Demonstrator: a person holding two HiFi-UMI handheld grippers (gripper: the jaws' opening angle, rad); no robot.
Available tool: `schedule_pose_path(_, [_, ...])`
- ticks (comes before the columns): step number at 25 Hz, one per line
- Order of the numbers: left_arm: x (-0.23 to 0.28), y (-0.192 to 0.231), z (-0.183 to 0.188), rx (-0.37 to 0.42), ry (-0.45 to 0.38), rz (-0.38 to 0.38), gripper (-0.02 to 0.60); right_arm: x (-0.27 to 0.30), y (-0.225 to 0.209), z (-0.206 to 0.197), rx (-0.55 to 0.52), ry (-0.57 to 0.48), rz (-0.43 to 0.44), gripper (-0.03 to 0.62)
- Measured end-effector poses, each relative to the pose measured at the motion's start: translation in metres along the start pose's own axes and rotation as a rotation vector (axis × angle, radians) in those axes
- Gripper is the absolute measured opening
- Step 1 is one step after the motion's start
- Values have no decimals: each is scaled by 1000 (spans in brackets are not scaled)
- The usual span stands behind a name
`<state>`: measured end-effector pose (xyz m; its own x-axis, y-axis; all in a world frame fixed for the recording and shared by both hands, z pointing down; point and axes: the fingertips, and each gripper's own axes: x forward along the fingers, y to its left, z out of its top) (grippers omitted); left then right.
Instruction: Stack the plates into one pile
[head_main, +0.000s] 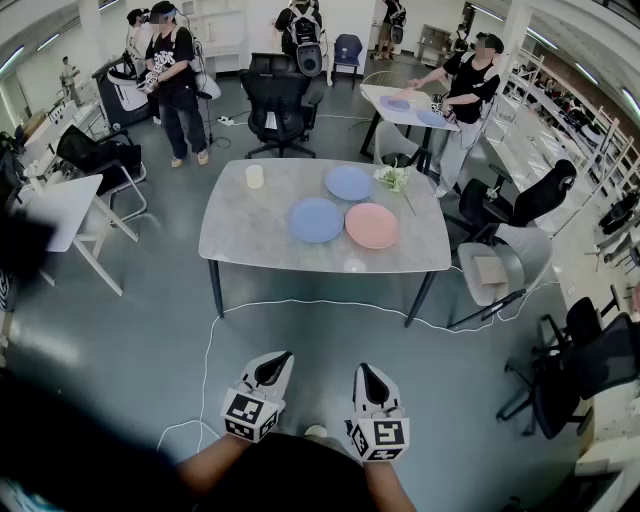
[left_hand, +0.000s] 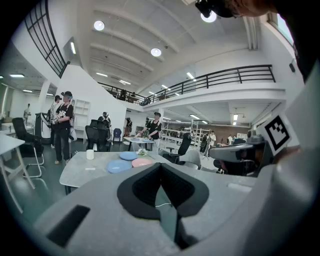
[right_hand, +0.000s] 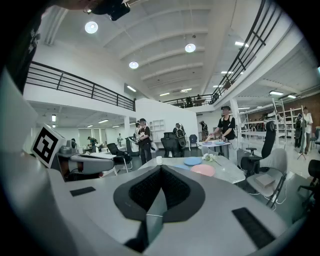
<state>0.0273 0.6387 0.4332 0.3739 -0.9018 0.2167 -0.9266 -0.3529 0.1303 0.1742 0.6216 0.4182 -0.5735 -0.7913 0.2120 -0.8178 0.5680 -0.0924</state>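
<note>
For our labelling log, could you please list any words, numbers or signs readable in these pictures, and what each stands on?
No words, brands or numbers can be read anywhere.
Square black-and-white code markers, no letters: on the cube of the left gripper and of the right gripper.
The plates and cup: no print visible.
Distant shelves and clothing: too small to read.

Ahead of the right gripper (right_hand: 160, 167), its own grey body hides most of the nearer blue plate (right_hand: 183, 167) and the near edge of the table (right_hand: 230, 172). Beyond that plate, a green-and-white thing (head_main: 393, 178) is too small to tell. Both forearms (head_main: 205, 468) run off the head view's bottom edge.
</note>
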Motion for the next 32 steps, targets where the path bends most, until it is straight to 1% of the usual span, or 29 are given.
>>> schedule_pose_path(2, [11, -12, 0, -40, -17, 0, 15, -5, -11, -1, 3, -12, 5, 11])
schedule_pose_path(4, [18, -24, 0, -58, -32, 4, 15, -12, -20, -3, 28, -22, 3, 11])
schedule_pose_path(7, [23, -39, 0, -34, -37, 5, 17, -19, -29, -12, 78, -17, -2, 11])
schedule_pose_path(10, [31, -43, 5, 6, -44, -1, 15, -18, -34, -17, 74, -12, -7, 11])
schedule_pose_path(13, [42, -34, 3, 12, -49, 7, 16, -7, -40, -22, 63, -4, -4, 12])
schedule_pose_path(16, [56, -15, 0, -3, -44, 13, 16, 14, -43, -23, 52, 20, 4, 12])
schedule_pose_path(19, [74, 7, -3, -28, -36, 15, 17, 41, -50, -25, 41, 58, -8, 12])
schedule_pose_path(23, [109, 46, -8, -48, -16, 17, 15, 88, -67, -23, 56, 100, -38, 12])
schedule_pose_path(26, [141, 86, -3, -69, 0, 9, 16, 140, -79, -15, 69, 111, -55, 12])
schedule_pose_path(28, [162, 117, 5, -85, 8, -9, 15, 182, -80, -9, 78, 118, -51, 11])
schedule_pose_path(32, [199, 177, 18, -95, 19, -32, 16, 256, -79, 4, 88, 147, -56, 11])
